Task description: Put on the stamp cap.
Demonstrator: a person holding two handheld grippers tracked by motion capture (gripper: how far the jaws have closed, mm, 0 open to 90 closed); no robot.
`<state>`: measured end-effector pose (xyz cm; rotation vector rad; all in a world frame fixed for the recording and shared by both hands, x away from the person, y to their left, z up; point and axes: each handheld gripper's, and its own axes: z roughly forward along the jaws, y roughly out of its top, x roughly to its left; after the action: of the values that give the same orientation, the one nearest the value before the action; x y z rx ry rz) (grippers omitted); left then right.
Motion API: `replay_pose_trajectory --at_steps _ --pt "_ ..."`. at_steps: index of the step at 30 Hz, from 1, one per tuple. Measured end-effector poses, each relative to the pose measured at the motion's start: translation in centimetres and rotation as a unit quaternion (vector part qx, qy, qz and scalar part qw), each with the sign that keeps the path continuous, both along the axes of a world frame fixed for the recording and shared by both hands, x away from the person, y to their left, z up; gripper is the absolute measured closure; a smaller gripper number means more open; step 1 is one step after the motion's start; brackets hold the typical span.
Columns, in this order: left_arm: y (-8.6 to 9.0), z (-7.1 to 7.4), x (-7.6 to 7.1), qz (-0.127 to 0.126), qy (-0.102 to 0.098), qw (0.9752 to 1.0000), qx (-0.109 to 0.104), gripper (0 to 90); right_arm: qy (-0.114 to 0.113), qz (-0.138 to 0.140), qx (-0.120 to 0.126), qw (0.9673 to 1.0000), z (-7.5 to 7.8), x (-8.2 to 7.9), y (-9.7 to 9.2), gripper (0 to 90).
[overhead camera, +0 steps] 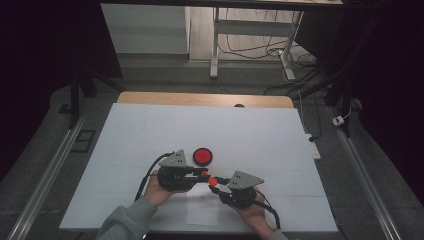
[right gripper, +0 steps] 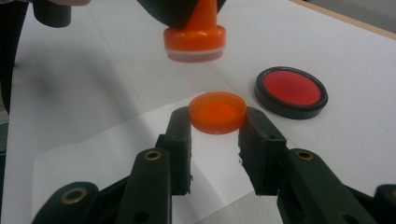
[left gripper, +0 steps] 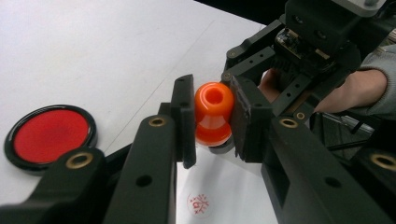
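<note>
From the left: my left gripper is clamped on the orange stamp, held above the paper. Red ink pad sits on the table just behind it. My right gripper pinches the orange cap, just below the stamp base. A red print is on the paper.

The left gripper's jaws cover the sides of the orange stamp. The red print on the paper is too small to read, and the picture's edge cuts it off.
</note>
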<state>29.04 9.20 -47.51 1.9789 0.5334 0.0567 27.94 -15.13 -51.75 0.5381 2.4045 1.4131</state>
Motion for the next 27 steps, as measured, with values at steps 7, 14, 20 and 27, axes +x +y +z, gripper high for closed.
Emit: replay_pose_trajectory --at_steps 7,14,20,27 --pt "-0.6 -0.2 0.0 -0.005 0.000 1.0000 0.004 72.1 0.001 0.005 0.004 1.0000 0.1 -0.1 0.2 64.3" --pt "-0.8 -0.5 0.2 0.000 0.000 1.0000 0.007 72.2 -0.002 0.007 0.005 1.0000 0.1 -0.2 0.2 64.4" --pt "-1.0 -0.8 0.2 -0.002 0.001 0.9999 0.010 72.1 -0.001 0.009 0.010 0.9999 0.2 -0.2 0.2 64.3" --pt "-1.1 -0.9 0.1 -0.003 0.000 1.0000 0.009 72.2 0.000 0.010 0.013 0.9999 0.2 -0.3 0.1 64.3"
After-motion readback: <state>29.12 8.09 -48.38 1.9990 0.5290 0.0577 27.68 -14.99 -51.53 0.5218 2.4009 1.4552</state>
